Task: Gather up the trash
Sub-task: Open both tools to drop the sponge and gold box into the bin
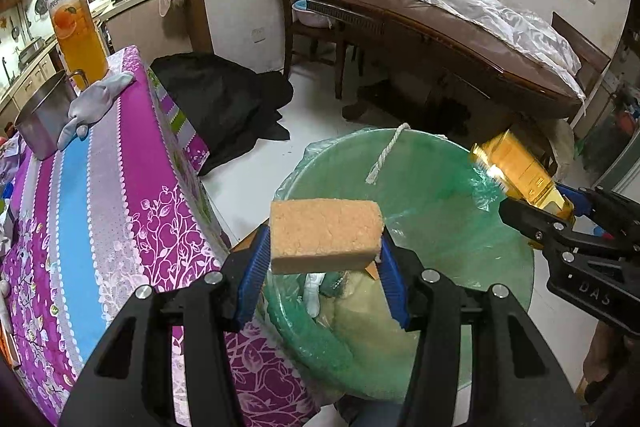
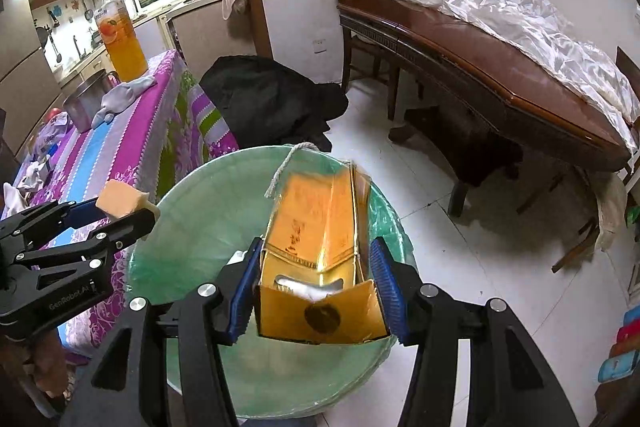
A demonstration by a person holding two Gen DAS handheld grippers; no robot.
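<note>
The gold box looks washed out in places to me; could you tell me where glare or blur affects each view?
Left wrist view: the gold box in the right gripper has a blown-out white glare patch and a smeared far end; the sponge is sharp. Right wrist view: a bright sheen runs down the box; the fisheye bends the wooden table.

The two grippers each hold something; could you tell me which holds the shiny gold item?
The right gripper: it grips a gold box, whereas the left gripper grips a matte tan sponge.
</note>
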